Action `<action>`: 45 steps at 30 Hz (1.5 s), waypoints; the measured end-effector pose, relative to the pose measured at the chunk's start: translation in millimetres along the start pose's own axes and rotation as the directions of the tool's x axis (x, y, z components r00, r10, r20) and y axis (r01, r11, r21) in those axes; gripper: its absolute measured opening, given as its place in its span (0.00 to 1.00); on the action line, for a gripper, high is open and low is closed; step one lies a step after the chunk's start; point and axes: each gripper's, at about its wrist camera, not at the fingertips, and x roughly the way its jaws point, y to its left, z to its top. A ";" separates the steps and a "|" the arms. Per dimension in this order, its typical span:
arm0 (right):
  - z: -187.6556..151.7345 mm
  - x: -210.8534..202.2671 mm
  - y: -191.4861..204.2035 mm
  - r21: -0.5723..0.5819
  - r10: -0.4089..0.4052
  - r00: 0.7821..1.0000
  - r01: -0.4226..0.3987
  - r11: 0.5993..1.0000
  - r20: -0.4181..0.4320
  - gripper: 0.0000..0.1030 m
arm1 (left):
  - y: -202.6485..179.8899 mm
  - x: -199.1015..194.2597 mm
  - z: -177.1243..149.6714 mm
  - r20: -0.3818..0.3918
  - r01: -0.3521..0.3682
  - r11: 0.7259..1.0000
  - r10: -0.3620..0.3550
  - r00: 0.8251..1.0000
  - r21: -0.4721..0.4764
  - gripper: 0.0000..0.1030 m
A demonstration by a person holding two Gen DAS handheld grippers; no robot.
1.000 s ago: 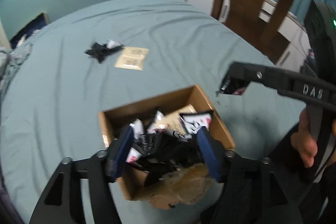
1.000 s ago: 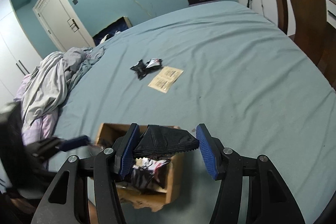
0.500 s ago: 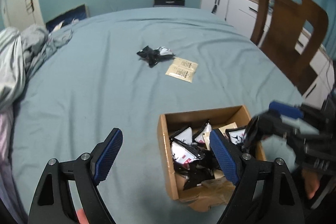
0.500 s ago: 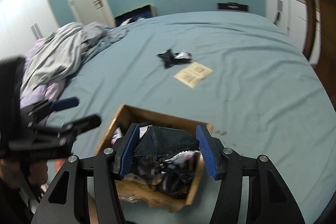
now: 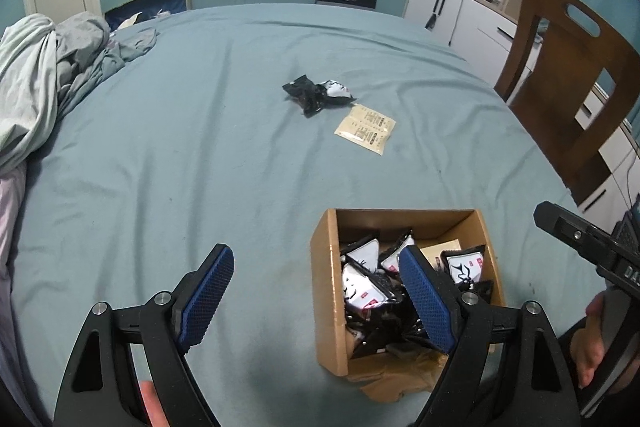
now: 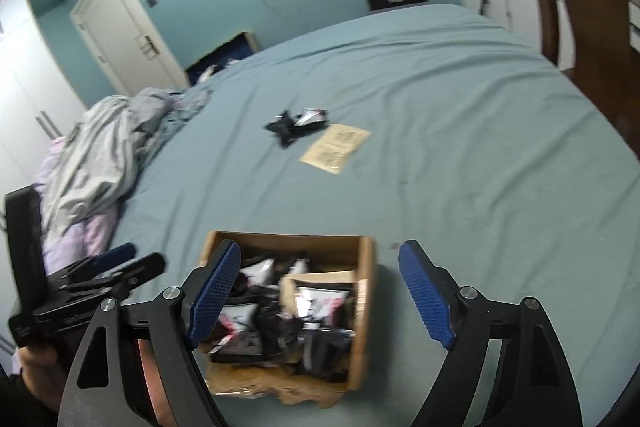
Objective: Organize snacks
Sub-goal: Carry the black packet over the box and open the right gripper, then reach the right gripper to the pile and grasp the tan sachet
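Observation:
An open cardboard box (image 5: 325, 267) (image 6: 367, 267) holding several black-and-white snack packets (image 5: 368, 287) (image 6: 272, 311) sits on the teal bed. My left gripper (image 5: 316, 255) is open and holds nothing; its right finger hangs over the box. My right gripper (image 6: 320, 251) hovers over the box with its jaws opening and nothing pressed between the pads. Farther up the bed lie a small heap of black packets (image 5: 316, 93) (image 6: 296, 123) and a flat beige packet (image 5: 366, 129) (image 6: 336, 147). Each gripper also shows in the other's view: right gripper (image 5: 580, 239), left gripper (image 6: 112, 267).
Crumpled grey bedding (image 5: 36, 87) is piled at the bed's left side. A brown wooden chair (image 5: 568, 87) stands at the right edge, with white cabinets (image 5: 452, 11) behind it. A white door (image 6: 120, 35) is at the back left.
The right gripper came over the box and let go of its black packet, which now lies in the box. The left gripper swung left off the box and opened wider.

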 end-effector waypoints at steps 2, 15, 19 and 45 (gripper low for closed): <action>2.2 1.6 -3.3 -0.003 -0.027 1.000 0.027 1.000 -0.008 0.79 | -0.6 -0.4 0.1 0.000 0.001 1.000 -0.001 1.000 0.002 0.83; -0.2 6.0 31.1 -0.088 -0.141 0.990 0.141 0.986 0.009 0.79 | -14.2 -6.2 -2.3 0.035 -0.039 0.997 0.037 0.999 0.067 0.83; -1.8 6.5 37.8 -0.123 -0.128 0.991 0.131 0.984 0.027 0.79 | -14.0 -8.6 -1.5 0.052 -0.061 0.996 0.057 0.997 0.064 0.83; 75.2 94.9 -6.9 -0.086 -0.054 0.993 0.045 0.995 -0.102 0.79 | -11.6 -15.2 12.9 0.110 -0.091 0.996 0.088 0.990 0.020 0.86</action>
